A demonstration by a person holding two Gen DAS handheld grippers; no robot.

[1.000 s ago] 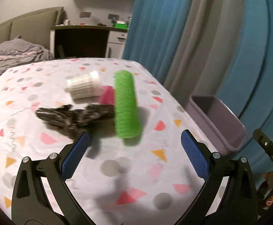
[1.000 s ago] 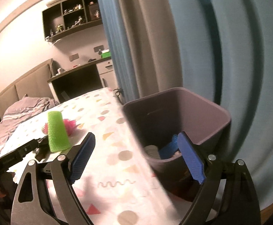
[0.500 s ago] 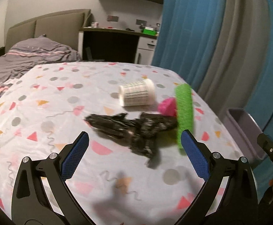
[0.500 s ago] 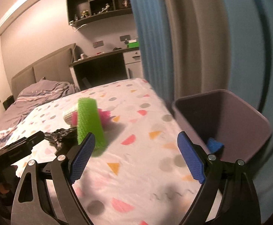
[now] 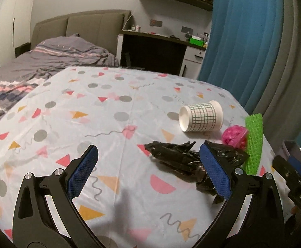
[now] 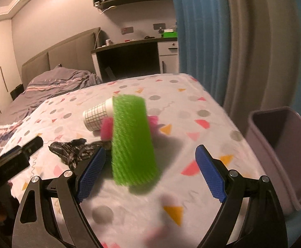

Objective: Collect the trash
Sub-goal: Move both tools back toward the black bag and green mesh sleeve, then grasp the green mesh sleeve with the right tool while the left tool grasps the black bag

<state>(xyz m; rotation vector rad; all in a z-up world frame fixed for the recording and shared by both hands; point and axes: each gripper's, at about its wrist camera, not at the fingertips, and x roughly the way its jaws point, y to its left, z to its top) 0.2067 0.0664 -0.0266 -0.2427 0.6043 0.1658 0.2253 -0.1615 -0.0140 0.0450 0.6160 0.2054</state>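
Trash lies on a table under a patterned cloth (image 5: 113, 124): a crumpled black plastic bag (image 5: 177, 159) (image 6: 72, 150), a checked paper cup (image 5: 201, 118) (image 6: 95, 116) on its side, a pink crumpled wad (image 5: 234, 137) (image 6: 107, 129) and a green foam net sleeve (image 5: 253, 142) (image 6: 133, 140). My left gripper (image 5: 148, 171) is open above the cloth, the bag just ahead of its right finger. My right gripper (image 6: 150, 174) is open too, with the green sleeve straight ahead between its fingers, not touched.
A grey-purple bin (image 6: 282, 144) (image 5: 295, 150) stands beside the table's right edge, in front of blue and grey curtains (image 6: 222, 41). A bed (image 5: 37, 70) with a striped grey cover lies to the left, and a desk (image 5: 156, 47) stands at the back wall.
Both grippers have swung left, from the bin side toward the trash. The right view has left the bin and now faces the green sleeve. Both stay open.
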